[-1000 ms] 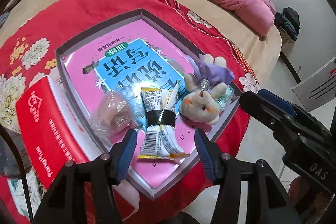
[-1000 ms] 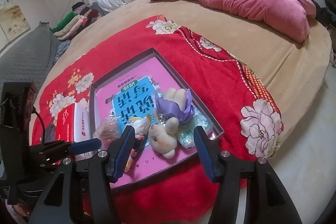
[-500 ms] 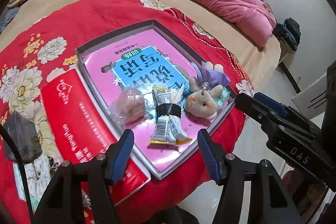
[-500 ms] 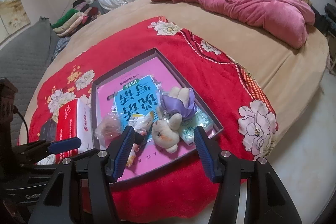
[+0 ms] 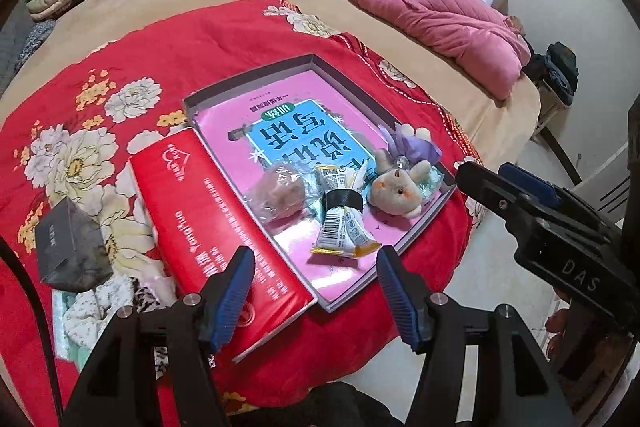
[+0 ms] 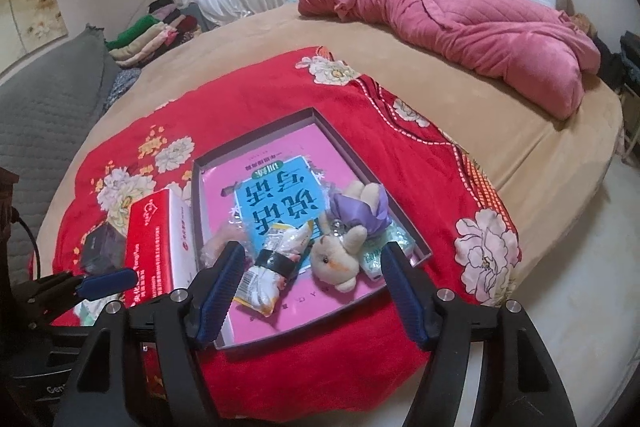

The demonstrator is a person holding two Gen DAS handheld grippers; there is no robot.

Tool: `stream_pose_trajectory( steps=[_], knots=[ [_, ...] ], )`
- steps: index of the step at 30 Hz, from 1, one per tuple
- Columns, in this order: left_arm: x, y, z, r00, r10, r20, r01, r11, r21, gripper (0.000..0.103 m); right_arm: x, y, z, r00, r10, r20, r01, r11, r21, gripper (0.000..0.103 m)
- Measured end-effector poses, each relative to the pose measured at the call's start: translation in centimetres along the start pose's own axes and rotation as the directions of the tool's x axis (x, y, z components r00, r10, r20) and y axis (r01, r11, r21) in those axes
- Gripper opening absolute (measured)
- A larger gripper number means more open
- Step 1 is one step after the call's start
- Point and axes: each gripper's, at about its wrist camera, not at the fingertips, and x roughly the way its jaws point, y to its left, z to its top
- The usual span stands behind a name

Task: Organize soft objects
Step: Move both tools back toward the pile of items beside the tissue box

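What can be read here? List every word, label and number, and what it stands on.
"DAS": right gripper, on its body.
"训练", "写话": pink book, upside down.
Print on the red box, snack packet and dark box: too blurred.

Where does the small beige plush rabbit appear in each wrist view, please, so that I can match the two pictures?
Left wrist: the plush rabbit lies right of centre, at the tray's near right corner, above the right blue pad.
Right wrist: the plush rabbit lies just below centre, between the two blue pads.
Shared landmark: the black-banded snack packets lie just left of it in both.
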Motion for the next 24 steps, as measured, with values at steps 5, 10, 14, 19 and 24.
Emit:
stream_pose_trajectory(
  steps=[5,10,14,19,24],
  knots=[
    [-1.2,0.8,-0.7,1.0,0.002,0.016,-0.002,1.0,-0.018,0.063,-0.8,0.9,0.1,1.0,-0.018,0.014,0.019,1.0,-0.017,0.074],
    [-2.5,1.6,-1.7,0.999,0.013,0.029,-0.012,1.0,-0.024,0.064,-1.6,2.0,0.2,0.999,-0.027,0.033,0.028,0.999,-0.036,0.074],
    [-3.9,2.8,-2.5,0.999,0.027,0.047,-0.025,0.999,-0.042,0.064,-2.4,3.0,0.4,0.998,-0.033,0.054,0.035,0.998,-0.05,0.074],
    [-5.8,5.0,-3.6,0.997,0.052,0.063,-0.047,0.996,-0.078,0.064,-3.4,4.6,0.5,0.997,-0.018,0.074,0.023,0.998,-0.065,0.074],
    [-7.8,7.9,-4.6,0.993,0.078,0.086,-0.066,0.988,-0.137,0.064,-4.4,6.6,0.6,0.996,0.001,0.091,0.009,0.994,-0.111,0.074]
  ],
)
